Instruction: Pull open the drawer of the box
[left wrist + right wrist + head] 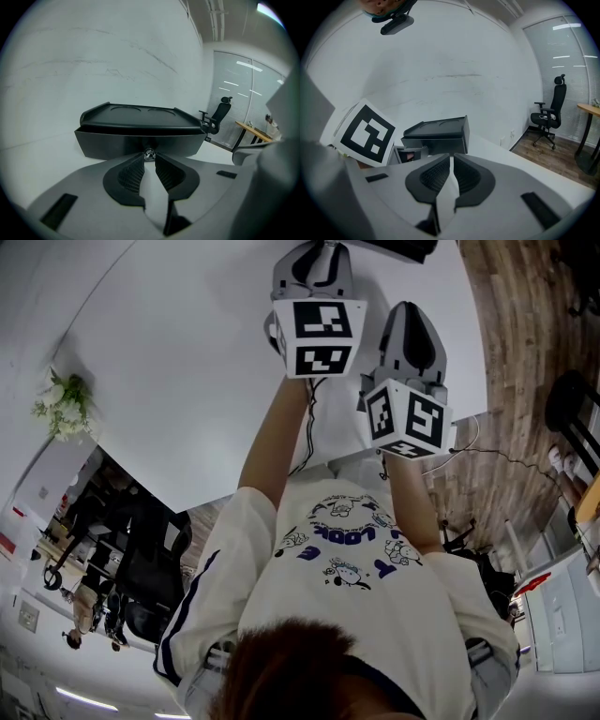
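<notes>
- Item: low black plastic box (140, 117) with a tray-shaped lid, standing on the plain white counter (47, 154); its drawer (108, 143), a wide dark front panel, faces the left tongs
- Drawer state: front sits under the lid edge, not visibly drawn out
- Handle: small round metallic knob (149, 153) at the middle of the drawer's lower edge
- Left tongs (149, 157): tips narrowed onto the knob, pinching it from both sides
- Right tongs (450, 159): pressed together, nothing between them, held to one side, off the box
- Step in hand, as judged: grip on the knob taken, pull not yet begun
- Next move calls for: a straight, level draw back along the drawer's line, with the pinch kept firm; the box looks light, so it may slide with the pull
</notes>
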The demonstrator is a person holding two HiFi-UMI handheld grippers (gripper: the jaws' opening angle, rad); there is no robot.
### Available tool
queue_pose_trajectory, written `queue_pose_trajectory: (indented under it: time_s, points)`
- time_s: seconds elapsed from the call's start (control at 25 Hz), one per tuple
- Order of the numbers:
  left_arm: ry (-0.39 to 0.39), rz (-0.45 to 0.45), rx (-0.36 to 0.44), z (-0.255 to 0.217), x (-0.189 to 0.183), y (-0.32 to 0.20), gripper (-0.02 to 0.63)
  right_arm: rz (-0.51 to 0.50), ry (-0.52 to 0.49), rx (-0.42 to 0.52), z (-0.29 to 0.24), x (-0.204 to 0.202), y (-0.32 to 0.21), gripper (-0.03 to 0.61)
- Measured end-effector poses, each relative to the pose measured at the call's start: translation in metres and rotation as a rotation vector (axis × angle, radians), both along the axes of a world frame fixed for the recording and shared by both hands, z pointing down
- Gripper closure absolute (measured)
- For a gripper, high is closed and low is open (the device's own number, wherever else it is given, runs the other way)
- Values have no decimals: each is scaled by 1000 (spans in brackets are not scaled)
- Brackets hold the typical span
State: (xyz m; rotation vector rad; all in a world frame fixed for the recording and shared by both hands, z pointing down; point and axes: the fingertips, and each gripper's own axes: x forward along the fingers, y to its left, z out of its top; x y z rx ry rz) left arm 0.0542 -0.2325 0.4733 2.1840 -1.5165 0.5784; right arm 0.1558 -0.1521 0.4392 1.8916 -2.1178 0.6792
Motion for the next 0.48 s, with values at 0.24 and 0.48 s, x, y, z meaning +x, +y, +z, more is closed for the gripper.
queue_pose_trajectory:
  time_s: [0.24,0.48]
  points:
    - [7,4,-9,1,0,10,534,1,4,4,-2,0,5,535]
    - [12,7,-17,3,-6,19,534,3,8,7,-3,-7,11,535]
